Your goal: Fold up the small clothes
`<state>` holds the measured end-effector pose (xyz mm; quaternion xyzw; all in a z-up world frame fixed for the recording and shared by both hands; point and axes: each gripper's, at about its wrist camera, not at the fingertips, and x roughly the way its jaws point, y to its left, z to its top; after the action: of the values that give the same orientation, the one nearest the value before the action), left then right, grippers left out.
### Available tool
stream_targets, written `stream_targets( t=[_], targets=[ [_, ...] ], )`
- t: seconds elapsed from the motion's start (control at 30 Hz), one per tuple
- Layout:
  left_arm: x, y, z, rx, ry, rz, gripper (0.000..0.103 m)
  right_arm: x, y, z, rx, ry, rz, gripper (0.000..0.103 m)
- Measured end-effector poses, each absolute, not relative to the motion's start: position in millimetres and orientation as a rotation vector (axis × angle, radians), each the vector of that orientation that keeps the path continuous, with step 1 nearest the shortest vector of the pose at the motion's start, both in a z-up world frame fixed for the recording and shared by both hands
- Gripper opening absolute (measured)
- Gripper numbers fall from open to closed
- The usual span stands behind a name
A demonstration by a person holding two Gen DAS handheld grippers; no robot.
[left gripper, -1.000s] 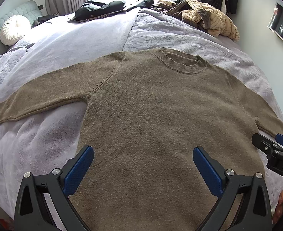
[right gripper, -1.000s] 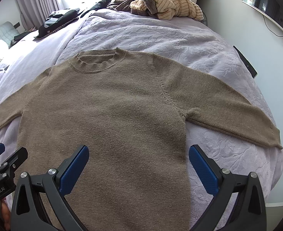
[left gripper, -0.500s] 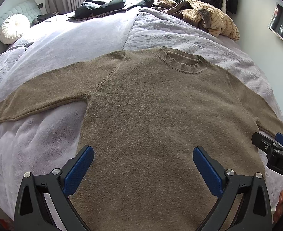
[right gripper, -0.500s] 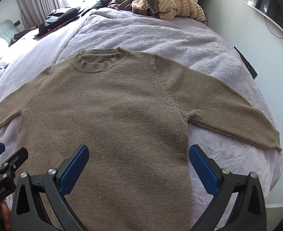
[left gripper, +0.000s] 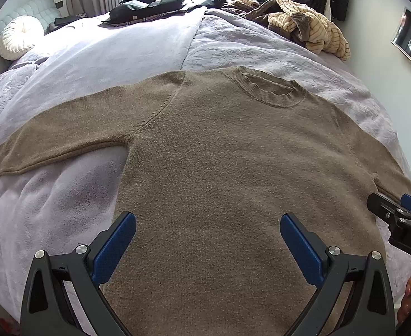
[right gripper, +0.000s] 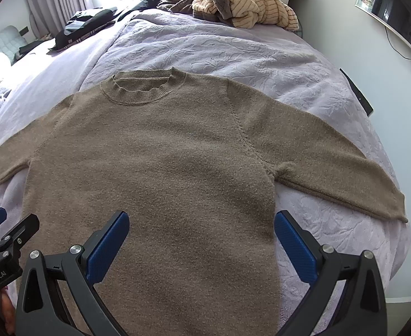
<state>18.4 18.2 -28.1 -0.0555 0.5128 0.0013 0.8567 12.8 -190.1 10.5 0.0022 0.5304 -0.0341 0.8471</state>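
A brown knit sweater (left gripper: 222, 162) (right gripper: 160, 162) lies flat and face up on the lilac bed, collar toward the far side, both sleeves spread sideways. My left gripper (left gripper: 208, 235) hovers open above the sweater's lower left body, nothing between its blue pads. My right gripper (right gripper: 201, 232) is open too, over the lower right body near the side seam. Each gripper shows at the edge of the other's view: the right gripper (left gripper: 401, 218) and the left gripper (right gripper: 1, 232). The sweater's hem is hidden below both views.
The lilac bedspread (right gripper: 233, 50) reaches the bed's right edge by the wall. A heap of striped and brown clothes (left gripper: 303, 25) and dark garments (left gripper: 149, 5) lie at the far side. A round white cushion (left gripper: 20, 36) sits far left. A dark remote-like bar (right gripper: 356, 92) lies near the right edge.
Both views have shifted slightly; the sweater sits a touch lower in frame. The sweater itself has not moved and both grippers stay open.
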Motion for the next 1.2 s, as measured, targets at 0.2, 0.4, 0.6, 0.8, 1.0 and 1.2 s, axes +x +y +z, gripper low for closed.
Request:
stream_targets(
  t=[0.2, 0.4, 0.6, 0.8, 1.0, 1.2],
  targets=[
    [21, 21, -32, -0.125, 1.086, -0.002, 0.103, 15, -188, 8, -0.003, 1.126, -0.074, 0.103],
    [24, 25, -35, -0.137, 1.090, 0.000, 0.103, 19, -185, 5, -0.011, 1.137, -0.083, 0.103],
    [26, 31, -38, -0.146, 1.096, -0.002, 0.103, 20, -184, 2, -0.007, 1.151, -0.092, 0.103],
    [27, 36, -39, -0.159, 1.093, -0.015, 0.103, 21, -181, 4, -0.008, 1.154, -0.095, 0.103],
    [27, 48, -41, -0.182, 1.089, -0.013, 0.103, 20, -168, 7, -0.002, 1.153, -0.068, 0.103],
    [26, 88, -51, -0.217, 1.080, 0.013, 0.103, 17, -135, 2, -0.007, 1.166, 0.009, 0.103]
  ],
)
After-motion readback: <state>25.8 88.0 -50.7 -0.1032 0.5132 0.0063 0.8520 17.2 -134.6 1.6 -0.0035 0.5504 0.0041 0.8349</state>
